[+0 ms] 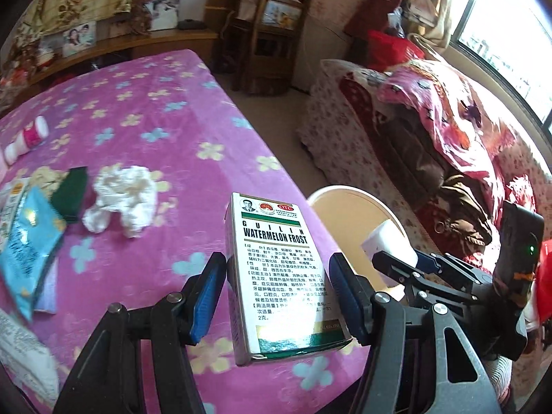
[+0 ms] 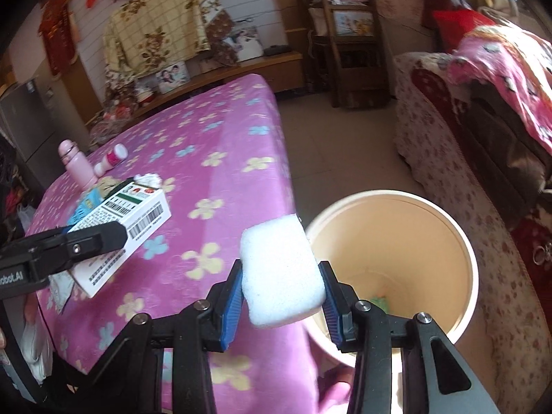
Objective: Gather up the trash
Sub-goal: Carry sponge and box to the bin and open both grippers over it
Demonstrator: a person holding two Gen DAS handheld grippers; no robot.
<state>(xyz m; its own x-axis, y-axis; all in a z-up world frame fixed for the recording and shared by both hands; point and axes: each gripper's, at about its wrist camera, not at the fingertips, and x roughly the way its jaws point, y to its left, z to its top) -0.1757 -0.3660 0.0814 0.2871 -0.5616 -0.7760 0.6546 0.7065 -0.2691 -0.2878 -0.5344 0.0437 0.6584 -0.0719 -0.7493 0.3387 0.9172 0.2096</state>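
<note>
Fingers (image 1: 208, 296) of your left gripper (image 1: 277, 296) pinch the medicine box (image 1: 279, 272) across its narrow sides, blue ribbed pads flat against both edges, box upright between them. Thin printed cardboard, likely light and maybe empty: it should crush if you squeeze harder, so keep the hold on the edges, not the broad faces. Glossy print looks a bit slippery. Beyond the fingers and to their left, on the fleecy pink flowered table cover (image 1: 165, 110), lie a crumpled tissue (image 1: 122, 198), a dark green pad (image 1: 70, 196) and a blue foil wrapper (image 1: 31, 238). All soft or flimsy stuff; take the tissue by its bulk, the wrapper by an edge. Just right of the fingers sits the cream bin (image 1: 348, 207), with your right gripper (image 1: 400, 262) over it carrying something white.

Right wrist view: fingers (image 2: 232, 296) of your right gripper (image 2: 281, 302) squeeze a white foam block (image 2: 281, 269) at its two ends. Fine-pored, rounded corners, looks very light and springy; it gives under the pads, so the grip is secure but it may stick a moment on release. Block hangs at the near rim of the bin (image 2: 462, 241), which opens just right of and beyond the fingers; smooth plastic wall, a green scrap at the bottom. Far left of the fingers, the left gripper (image 2: 96, 241) holds the box over the cover (image 2: 220, 131).
</note>
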